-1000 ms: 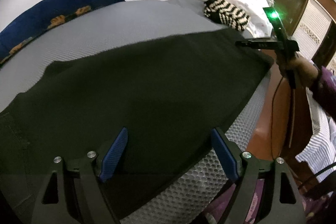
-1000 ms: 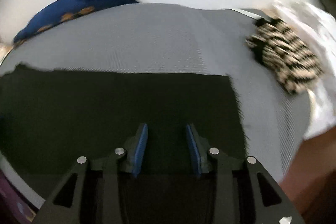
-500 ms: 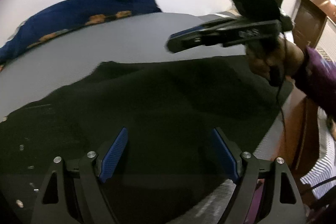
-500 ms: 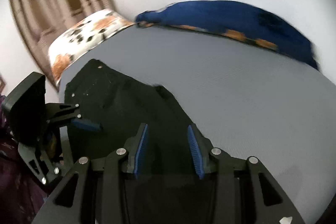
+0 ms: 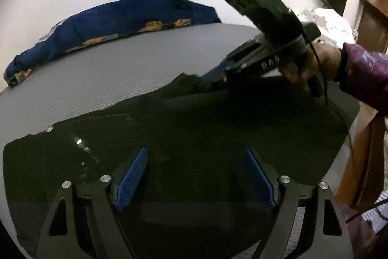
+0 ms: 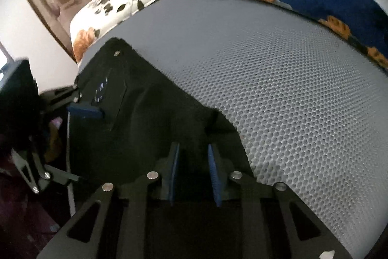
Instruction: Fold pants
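Left wrist view showed the black pants [image 5: 218, 137] spread limp on the grey mattress [image 5: 121, 64] beneath the wide-open, empty left gripper [image 5: 194, 176], while the right gripper [image 6: 193, 166], part-closed, empty, reached their soft far edge, likely best grabbed there.

The pants [image 5: 194, 137] are black, of a dark matte cloth, and lie spread flat on the grey honeycomb-textured surface, filling the lower half of the left wrist frame. A small metal stud sits at their upper left edge, with a few glinting specks just below it. In the right wrist frame the pants [image 6: 150, 118] run from upper left to lower centre, with a stitched patch pocket on the left.
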The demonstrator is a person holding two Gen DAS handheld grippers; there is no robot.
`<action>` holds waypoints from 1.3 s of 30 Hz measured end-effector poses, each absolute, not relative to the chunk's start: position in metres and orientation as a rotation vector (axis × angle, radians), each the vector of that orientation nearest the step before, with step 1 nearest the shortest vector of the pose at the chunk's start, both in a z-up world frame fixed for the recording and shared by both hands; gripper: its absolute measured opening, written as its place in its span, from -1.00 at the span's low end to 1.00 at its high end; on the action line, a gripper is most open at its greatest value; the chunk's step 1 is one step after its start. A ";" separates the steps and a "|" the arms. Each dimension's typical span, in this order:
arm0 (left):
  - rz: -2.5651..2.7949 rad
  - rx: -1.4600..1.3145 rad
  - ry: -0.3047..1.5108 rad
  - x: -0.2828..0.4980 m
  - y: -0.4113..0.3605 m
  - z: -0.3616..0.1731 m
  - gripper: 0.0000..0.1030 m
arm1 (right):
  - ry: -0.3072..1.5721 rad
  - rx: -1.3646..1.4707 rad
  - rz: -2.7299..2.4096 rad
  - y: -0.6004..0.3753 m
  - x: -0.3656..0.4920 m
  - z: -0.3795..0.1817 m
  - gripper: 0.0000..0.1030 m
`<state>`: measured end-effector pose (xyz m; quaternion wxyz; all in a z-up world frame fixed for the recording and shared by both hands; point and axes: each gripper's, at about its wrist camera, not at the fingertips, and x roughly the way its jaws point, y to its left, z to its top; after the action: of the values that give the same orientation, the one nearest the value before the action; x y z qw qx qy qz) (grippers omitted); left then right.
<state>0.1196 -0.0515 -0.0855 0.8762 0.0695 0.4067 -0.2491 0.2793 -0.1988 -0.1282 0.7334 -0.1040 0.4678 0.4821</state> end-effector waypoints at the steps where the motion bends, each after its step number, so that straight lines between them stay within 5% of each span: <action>1: -0.516 0.145 0.850 0.120 -0.050 -0.086 0.58 | 1.030 -0.234 1.049 -0.197 0.282 -0.128 -0.57; 6: -0.488 0.155 0.821 0.116 -0.044 -0.088 0.58 | 1.088 -0.194 1.099 -0.189 0.288 -0.133 -0.54; 8: -0.470 0.168 0.810 0.118 -0.041 -0.089 0.58 | 1.061 -0.257 1.104 -0.180 0.279 -0.132 -0.76; 13: -0.389 0.173 0.745 0.120 -0.027 -0.086 0.59 | 0.967 -0.147 1.057 -0.190 0.286 -0.120 -0.90; 16: -0.315 0.156 0.742 0.126 -0.013 -0.092 0.76 | 0.955 -0.063 1.031 -0.197 0.295 -0.121 -0.92; 32: -0.198 0.023 0.771 0.132 0.038 -0.091 0.83 | 0.902 -0.140 0.841 -0.187 0.299 -0.137 -0.95; 35: -0.179 0.045 0.777 0.125 0.041 -0.089 0.83 | 0.916 -0.084 0.834 -0.196 0.304 -0.136 -0.77; 36: -0.176 0.040 0.767 0.122 0.044 -0.087 0.83 | 0.921 -0.070 0.821 -0.200 0.304 -0.134 -0.63; 37: -0.200 0.014 0.764 0.119 0.049 -0.083 0.83 | 0.929 -0.055 0.781 -0.206 0.304 -0.129 -0.25; 39: -0.192 -0.007 0.774 0.118 0.058 -0.078 0.83 | 0.880 -0.006 0.704 -0.224 0.294 -0.109 -0.15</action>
<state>0.1179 0.0582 -0.0775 0.9216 -0.0036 0.3766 -0.0934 0.2939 -0.2243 -0.1091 0.8453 -0.0028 0.4171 0.3337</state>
